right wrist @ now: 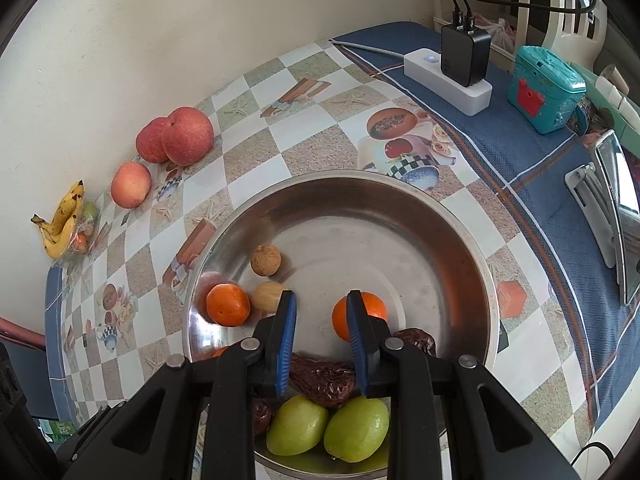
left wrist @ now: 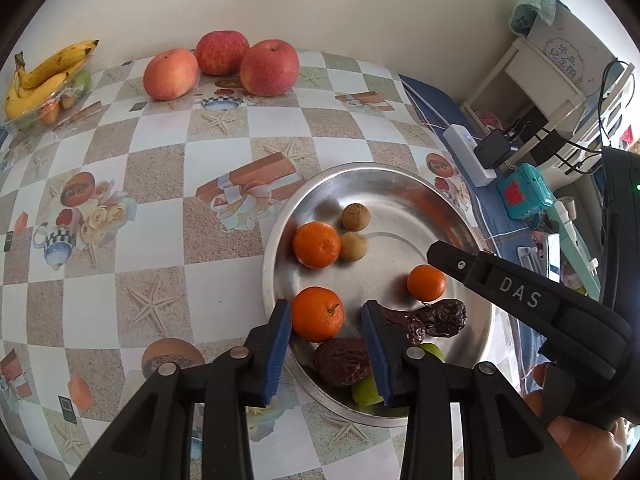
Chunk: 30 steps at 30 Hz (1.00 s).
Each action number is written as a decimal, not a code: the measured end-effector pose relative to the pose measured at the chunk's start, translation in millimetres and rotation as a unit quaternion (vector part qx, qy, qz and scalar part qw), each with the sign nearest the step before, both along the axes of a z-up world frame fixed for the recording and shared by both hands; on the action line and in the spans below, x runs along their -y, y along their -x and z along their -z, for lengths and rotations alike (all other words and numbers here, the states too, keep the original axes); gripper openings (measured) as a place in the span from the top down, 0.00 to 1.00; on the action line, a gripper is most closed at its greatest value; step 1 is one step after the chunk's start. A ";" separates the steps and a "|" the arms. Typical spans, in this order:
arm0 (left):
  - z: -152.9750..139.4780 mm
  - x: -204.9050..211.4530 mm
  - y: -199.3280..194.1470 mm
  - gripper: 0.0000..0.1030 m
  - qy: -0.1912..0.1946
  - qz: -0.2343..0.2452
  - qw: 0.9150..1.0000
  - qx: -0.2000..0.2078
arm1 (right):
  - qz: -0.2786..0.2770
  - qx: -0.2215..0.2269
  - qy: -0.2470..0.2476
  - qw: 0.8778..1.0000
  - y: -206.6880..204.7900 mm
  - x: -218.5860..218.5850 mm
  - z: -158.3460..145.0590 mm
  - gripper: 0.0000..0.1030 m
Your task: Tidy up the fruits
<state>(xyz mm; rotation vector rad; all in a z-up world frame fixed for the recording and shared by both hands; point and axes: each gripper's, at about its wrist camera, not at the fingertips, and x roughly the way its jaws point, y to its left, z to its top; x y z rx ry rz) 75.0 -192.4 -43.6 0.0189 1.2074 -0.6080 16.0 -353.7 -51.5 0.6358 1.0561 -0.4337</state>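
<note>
A steel bowl (left wrist: 267,276) (right wrist: 348,176) holds three oranges, two brown longans (left wrist: 355,216), dark dates (left wrist: 344,362) and two green fruits (right wrist: 298,420). My left gripper (left wrist: 326,308) is open over the bowl's near left side. One orange (left wrist: 318,314) lies between its blue pads, against the left pad and apart from the right one. My right gripper (right wrist: 321,296) is shut down to a narrow gap, with only bare bowl floor showing between the pads. A small orange (right wrist: 376,308) sits just behind its right finger. In the left wrist view, that gripper's finger (left wrist: 480,272) hangs above the same orange (left wrist: 426,283).
Three apples (left wrist: 222,52) and a tray of bananas (left wrist: 44,76) stand by the wall at the back of the checked tablecloth. To the right, on a blue cloth, are a power strip with a charger (right wrist: 448,76), a teal box (right wrist: 546,88) and a phone on a stand (right wrist: 612,208).
</note>
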 end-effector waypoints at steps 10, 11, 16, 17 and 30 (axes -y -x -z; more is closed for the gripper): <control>16.2 -35.4 -21.9 0.40 -0.060 -0.090 0.994 -0.012 | -0.021 -0.009 0.004 1.000 -6.2 -7.9 4.1 0.74; 15.5 -39.0 -23.8 0.37 -0.064 -0.097 0.993 -0.009 | -0.025 -0.010 0.006 1.000 -7.3 -9.5 4.1 0.74; 17.2 -54.5 -32.0 0.13 -0.088 -0.136 0.987 -0.001 | -0.043 -0.016 0.016 0.999 -12.4 -17.9 5.5 0.62; 17.8 -56.8 -33.1 0.11 -0.098 -0.143 0.985 0.005 | -0.045 -0.017 0.019 0.999 -13.2 -19.2 5.6 0.47; 21.5 -69.7 -40.8 0.00 -0.155 -0.166 0.973 0.045 | -0.070 -0.042 0.074 0.994 -20.5 -34.5 10.6 0.05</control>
